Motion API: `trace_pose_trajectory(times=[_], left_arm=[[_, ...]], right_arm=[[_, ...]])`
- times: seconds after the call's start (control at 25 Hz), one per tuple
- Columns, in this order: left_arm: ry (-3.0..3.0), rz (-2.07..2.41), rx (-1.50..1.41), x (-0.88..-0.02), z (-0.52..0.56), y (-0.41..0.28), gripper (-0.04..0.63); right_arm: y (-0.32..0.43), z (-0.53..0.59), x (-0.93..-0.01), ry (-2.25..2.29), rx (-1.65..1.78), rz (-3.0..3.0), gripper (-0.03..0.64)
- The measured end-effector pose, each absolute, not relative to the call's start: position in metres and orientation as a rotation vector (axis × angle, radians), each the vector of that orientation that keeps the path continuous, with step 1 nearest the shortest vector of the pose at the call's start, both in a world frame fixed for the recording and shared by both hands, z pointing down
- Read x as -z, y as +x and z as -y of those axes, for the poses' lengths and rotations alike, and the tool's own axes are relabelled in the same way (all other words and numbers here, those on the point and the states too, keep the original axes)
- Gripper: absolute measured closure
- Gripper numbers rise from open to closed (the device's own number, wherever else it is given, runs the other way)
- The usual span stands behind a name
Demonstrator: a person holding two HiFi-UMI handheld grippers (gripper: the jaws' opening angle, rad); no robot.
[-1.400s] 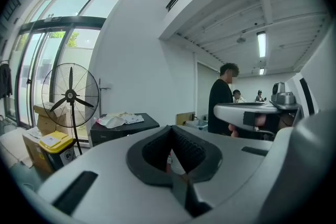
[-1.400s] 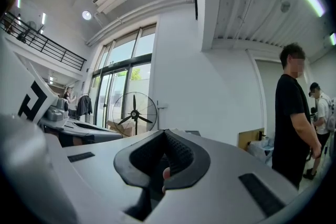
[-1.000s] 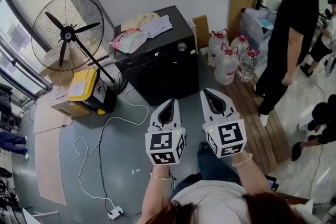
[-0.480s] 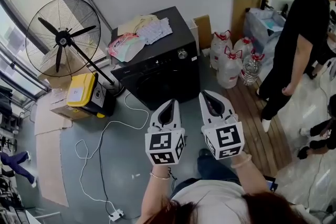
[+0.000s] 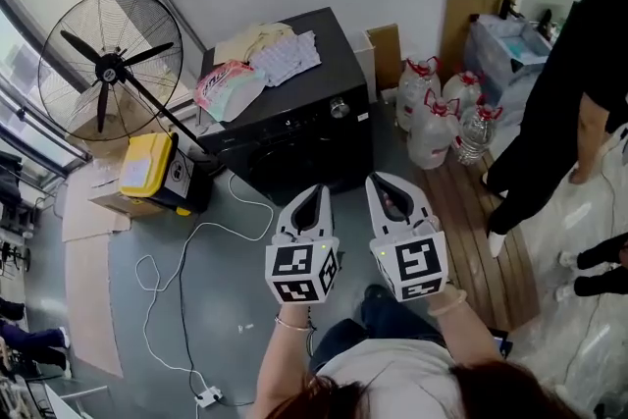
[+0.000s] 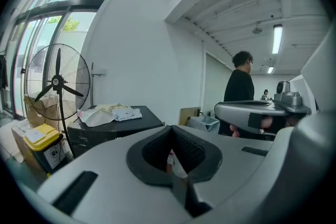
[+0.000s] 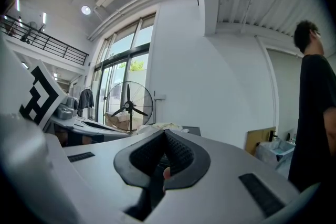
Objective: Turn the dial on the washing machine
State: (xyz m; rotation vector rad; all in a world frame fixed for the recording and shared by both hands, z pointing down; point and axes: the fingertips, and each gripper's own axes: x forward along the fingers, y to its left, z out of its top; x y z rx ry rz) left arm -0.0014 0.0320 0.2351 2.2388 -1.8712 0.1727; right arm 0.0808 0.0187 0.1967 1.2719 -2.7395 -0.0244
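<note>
Since the earlier frame, the bystander has stepped rightward. Left gripper: jaws together, empty. The dial, a rigid, probably smooth knob best pinched across its rim, sits on the washing machine, well ahead. Right gripper: likewise closed.

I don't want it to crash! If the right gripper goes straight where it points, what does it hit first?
The shut right gripper would probably meet the black box-shaped washing machine first, near its front; nothing shows between them, though depth is unclear.
</note>
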Motion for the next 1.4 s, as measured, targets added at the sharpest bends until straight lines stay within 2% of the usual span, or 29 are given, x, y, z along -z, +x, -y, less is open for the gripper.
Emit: trace_pose_trajectory(times=[0.72,1.4], left_arm=[[2.302,1.834,-0.210,-0.277,0.058,-0.032,0.581],[2.281,1.880,-0.253,-0.374,0.145,-0.111,0.581]], right_arm=[[0.040,0.077,-0.244,1.247,0.101,2.668,0.595],[-0.016,0.182,-0.338,1.286,0.180,2.554,0.594]])
